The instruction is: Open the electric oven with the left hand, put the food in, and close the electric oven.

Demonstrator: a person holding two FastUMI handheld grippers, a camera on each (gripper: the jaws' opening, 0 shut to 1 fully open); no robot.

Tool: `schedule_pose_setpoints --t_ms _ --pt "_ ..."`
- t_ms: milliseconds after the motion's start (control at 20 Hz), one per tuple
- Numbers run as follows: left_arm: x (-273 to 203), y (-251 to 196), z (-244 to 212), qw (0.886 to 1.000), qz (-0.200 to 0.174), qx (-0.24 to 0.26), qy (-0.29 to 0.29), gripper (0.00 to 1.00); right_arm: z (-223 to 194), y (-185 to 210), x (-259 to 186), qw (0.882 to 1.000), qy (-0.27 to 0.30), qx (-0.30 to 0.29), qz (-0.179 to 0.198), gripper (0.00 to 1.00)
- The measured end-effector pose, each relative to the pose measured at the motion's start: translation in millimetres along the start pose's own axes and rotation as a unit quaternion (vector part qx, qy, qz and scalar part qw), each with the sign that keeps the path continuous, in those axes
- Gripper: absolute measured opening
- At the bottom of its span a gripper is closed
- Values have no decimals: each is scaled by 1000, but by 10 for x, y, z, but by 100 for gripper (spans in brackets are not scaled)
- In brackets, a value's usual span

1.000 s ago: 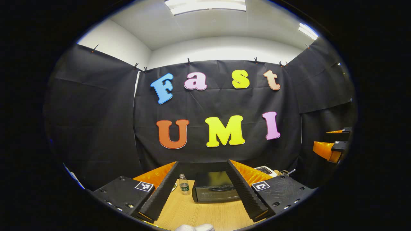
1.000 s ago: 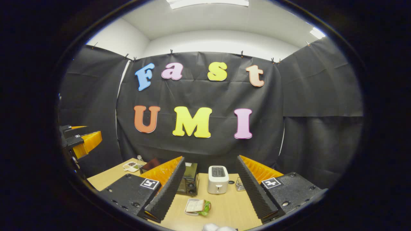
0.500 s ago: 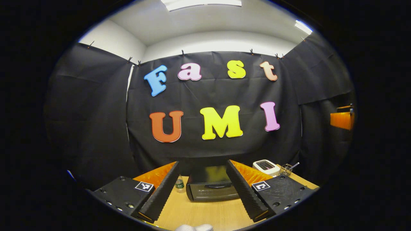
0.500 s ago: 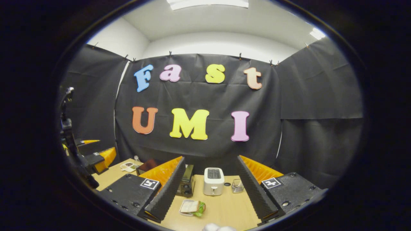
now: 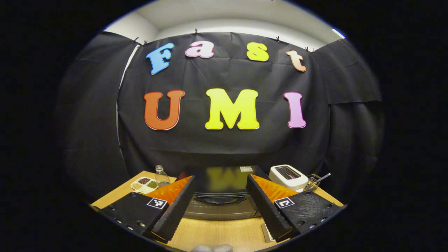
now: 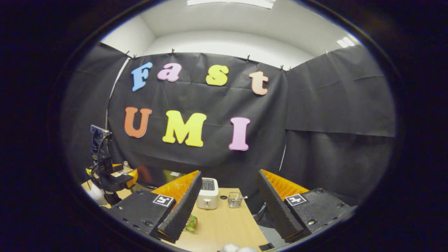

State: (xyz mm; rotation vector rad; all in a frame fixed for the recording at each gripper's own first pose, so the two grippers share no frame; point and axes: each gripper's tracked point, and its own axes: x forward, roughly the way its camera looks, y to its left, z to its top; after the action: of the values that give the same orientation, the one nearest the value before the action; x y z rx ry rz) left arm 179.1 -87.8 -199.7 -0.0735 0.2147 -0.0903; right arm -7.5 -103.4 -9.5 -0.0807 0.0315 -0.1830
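Facing the oven point(image 5: 220, 204) at the table's point(image 5: 217, 234) back edge, the left gripper point(image 5: 219, 206) hangs open, its door handle point(image 5: 219, 200) lying crosswise dead ahead between the fingers; right gripper point(image 6: 225, 206) open, farther off

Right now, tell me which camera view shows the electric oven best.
The left gripper view: the electric oven sits straight ahead between the open fingers of the left gripper, door and handle facing the camera. The right gripper view catches just a dark, glossy part of it at the left, beyond the right gripper.
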Motion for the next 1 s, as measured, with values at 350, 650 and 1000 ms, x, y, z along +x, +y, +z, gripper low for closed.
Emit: schedule_pose_setpoints --t_ms 350,650,1000 --pt "730 -80 -814 996 6 15 90 95 -234 -172 80 999 22 -12 -31 95" --pt "794 -20 -1007 992 14 29 121 91 -343 -131 167 999 36 -2 -23 100" --pt "514 -27 -1104 991 10 28 132 99 -390 -68 179 999 39 0 -6 100"
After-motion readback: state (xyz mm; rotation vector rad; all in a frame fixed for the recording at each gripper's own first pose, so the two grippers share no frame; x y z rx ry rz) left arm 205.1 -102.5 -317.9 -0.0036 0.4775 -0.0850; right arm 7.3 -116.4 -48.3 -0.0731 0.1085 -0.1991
